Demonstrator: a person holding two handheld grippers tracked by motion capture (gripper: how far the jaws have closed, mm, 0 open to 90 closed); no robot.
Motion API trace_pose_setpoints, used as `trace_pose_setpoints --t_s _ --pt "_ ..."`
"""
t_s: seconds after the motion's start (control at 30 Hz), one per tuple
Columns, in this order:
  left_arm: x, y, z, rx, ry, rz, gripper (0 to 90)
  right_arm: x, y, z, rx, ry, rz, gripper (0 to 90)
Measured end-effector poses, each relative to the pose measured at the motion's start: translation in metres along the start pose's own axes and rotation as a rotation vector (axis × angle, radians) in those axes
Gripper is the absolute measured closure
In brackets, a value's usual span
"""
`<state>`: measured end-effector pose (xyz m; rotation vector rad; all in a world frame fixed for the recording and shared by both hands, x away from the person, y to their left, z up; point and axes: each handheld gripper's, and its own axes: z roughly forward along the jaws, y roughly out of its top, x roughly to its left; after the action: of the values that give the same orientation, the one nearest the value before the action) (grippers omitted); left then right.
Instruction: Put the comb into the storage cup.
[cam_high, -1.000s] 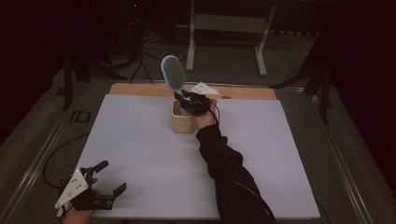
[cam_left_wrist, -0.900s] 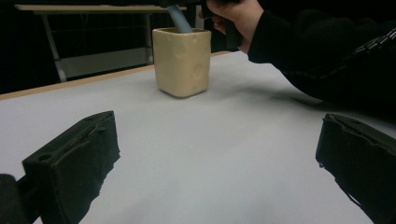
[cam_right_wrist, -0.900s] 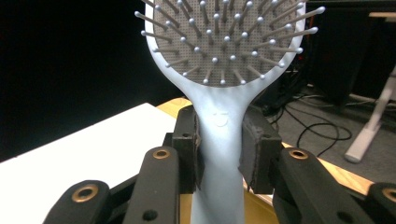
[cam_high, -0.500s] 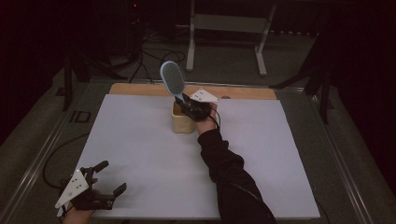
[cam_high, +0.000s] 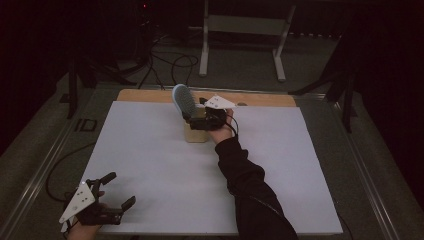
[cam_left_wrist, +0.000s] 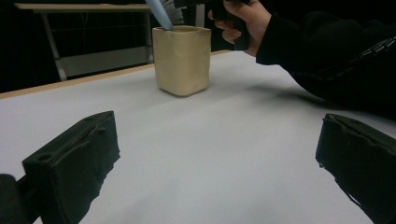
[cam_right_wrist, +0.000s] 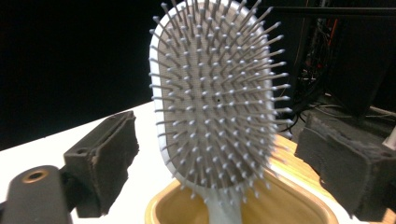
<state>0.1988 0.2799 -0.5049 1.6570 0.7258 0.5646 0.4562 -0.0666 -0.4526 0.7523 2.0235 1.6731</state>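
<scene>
Right tongs (cam_high: 196, 121) just opened, pads clear of hairbrush (cam_high: 183, 100) | brush upright in cup (cam_high: 196, 134), far centre | left tongs (cam_high: 116, 191) open, near-left, idle

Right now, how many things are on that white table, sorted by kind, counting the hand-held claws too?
Hairbrush: 1, handle down in the cup
Beige cup: 1
Hand-held claws: 2, the left claw near the table's front corner, the right claw open at the brush
Total: 4
</scene>
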Motion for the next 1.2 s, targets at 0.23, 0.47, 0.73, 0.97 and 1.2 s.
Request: trace_pose_setpoints --t_s 0.23,0.47,0.73,0.97,1.2 --pt "0.0 0.0 0.0 0.002 0.001 0.003 0.0 0.001 -0.001 -0.003 0.042 0.029 -0.003 10.0" --pt "-0.001 0.0 0.001 0.006 0.003 0.005 0.0 0.0 -0.001 -0.005 0.092 0.061 -0.008 10.0" --pt "0.0 0.0 0.002 0.009 0.001 0.004 0.0 0.0 0.002 -0.008 0.141 0.092 -0.012 9.6" --pt "0.0 0.0 0.003 0.014 0.002 0.008 0.0 -0.001 0.006 -0.013 0.157 0.094 -0.008 9.6" --pt "0.0 0.0 0.003 0.017 0.006 0.009 0.0 0.0 0.006 -0.021 0.176 0.081 -0.025 9.7"
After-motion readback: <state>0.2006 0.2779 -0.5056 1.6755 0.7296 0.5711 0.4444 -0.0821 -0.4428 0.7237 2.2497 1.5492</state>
